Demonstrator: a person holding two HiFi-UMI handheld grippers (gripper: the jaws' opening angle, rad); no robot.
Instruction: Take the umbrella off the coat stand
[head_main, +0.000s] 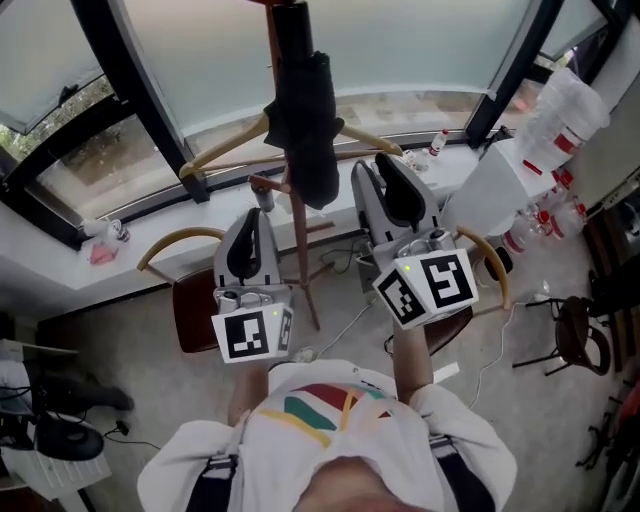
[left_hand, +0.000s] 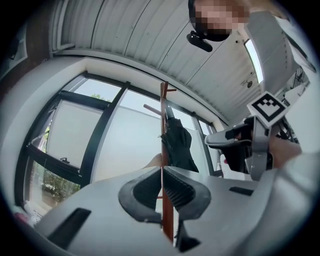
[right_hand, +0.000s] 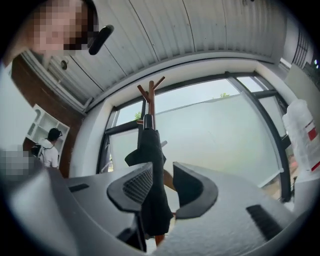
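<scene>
A black folded umbrella (head_main: 305, 120) hangs high on the wooden coat stand (head_main: 300, 255) in front of the window. My right gripper (head_main: 382, 172) is raised just right of it, jaws open, with nothing between them. In the right gripper view the umbrella (right_hand: 150, 150) shows through the gap of this gripper (right_hand: 162, 172), further off. My left gripper (head_main: 253, 220) is lower, left of the pole, near a short peg. Its jaws (left_hand: 162, 172) look shut and hold nothing. The pole (left_hand: 164, 115) and the umbrella (left_hand: 180, 145) stand beyond them.
Curved wooden arms (head_main: 220, 150) spread from the stand. Chairs with bent backs stand at left (head_main: 175, 240) and right (head_main: 492, 262). A clear bag of bottles (head_main: 560, 120) is at the right. Cables lie on the floor (head_main: 350, 320). A person (right_hand: 50, 147) stands far back.
</scene>
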